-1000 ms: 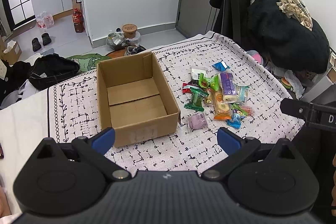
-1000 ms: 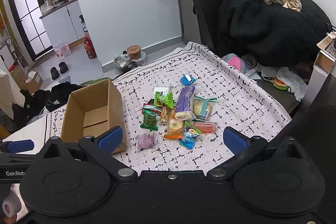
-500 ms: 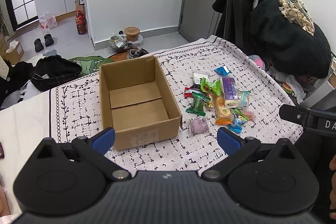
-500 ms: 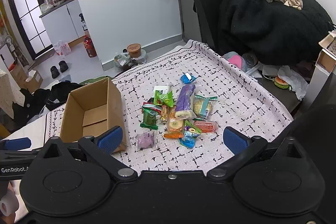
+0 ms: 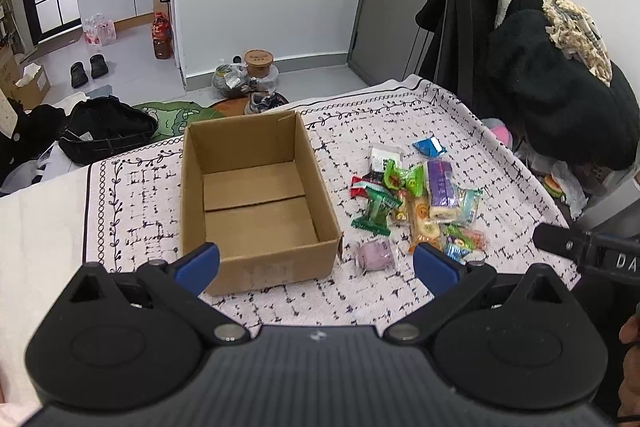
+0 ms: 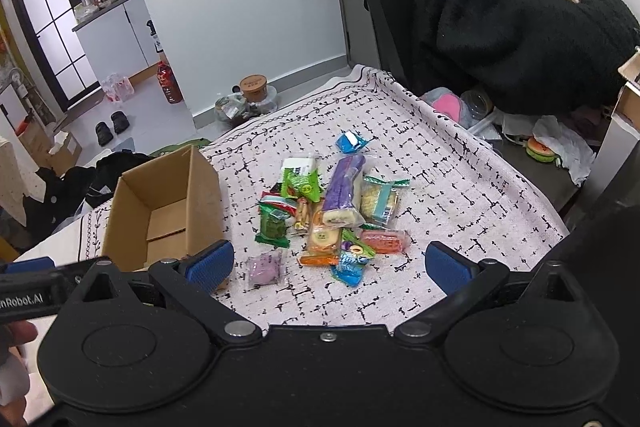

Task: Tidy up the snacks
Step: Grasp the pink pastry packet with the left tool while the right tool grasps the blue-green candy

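An open, empty cardboard box (image 5: pixel 256 203) sits on the patterned tablecloth; it also shows in the right wrist view (image 6: pixel 160 215). To its right lies a pile of wrapped snacks (image 5: pixel 420 199), also in the right wrist view (image 6: pixel 332 211): a purple bar (image 6: pixel 344 187), a green pack (image 6: pixel 274 225), a small purple pack (image 6: pixel 264 267), a blue packet (image 6: pixel 350 141). My left gripper (image 5: pixel 316 263) is open and empty, held above the table's near edge before the box. My right gripper (image 6: pixel 328 263) is open and empty, held near the snack pile's front.
The tablecloth (image 5: pixel 132 187) ends at the table's far and right edges. Black coats on a chair (image 6: pixel 500 27) stand to the right. Clutter and a burger toy (image 6: pixel 542 149) lie right of the table. Bags, shoes and a bottle (image 5: pixel 162 35) are on the floor beyond.
Both grippers have drawn slightly back and up from the table; the box and snacks look a little farther away. Nothing on the table has moved. Both grippers stay open.
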### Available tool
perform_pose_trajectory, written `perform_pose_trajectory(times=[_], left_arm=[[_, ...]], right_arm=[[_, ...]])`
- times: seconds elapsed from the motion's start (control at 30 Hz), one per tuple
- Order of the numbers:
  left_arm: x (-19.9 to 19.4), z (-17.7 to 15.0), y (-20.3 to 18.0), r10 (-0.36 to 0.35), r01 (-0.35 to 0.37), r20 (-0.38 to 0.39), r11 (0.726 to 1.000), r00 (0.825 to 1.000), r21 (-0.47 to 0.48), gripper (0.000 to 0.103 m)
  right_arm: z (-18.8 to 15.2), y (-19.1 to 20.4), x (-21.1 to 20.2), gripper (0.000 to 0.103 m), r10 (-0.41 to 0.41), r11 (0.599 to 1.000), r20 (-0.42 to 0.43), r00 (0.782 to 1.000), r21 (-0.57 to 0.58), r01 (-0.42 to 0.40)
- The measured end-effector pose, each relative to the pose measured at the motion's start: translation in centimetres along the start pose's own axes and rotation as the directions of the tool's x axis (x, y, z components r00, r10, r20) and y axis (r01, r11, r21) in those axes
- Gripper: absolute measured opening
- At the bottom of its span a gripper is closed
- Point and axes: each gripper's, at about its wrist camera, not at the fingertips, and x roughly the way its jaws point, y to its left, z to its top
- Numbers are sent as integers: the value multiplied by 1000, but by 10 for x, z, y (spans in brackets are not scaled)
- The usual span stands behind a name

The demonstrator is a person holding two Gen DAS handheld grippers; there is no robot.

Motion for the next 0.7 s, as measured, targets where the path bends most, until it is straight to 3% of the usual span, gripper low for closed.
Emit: perform_pose_trajectory(times=[0.2, 0.43, 0.7], left_arm=[[16, 8, -12, -6, 6, 6, 1000, 1000, 5, 102], [41, 9, -33, -47, 47, 0, 999, 999, 8, 100], [72, 3, -49, -78, 78, -36, 997, 996, -3, 89]], right_arm=[[3, -13, 14, 98, 11, 1000, -19, 1000, 19, -10], [9, -37, 39, 83, 22, 997, -69, 997, 79, -16], [5, -51, 71, 71, 45, 991, -150, 988, 135, -25]])
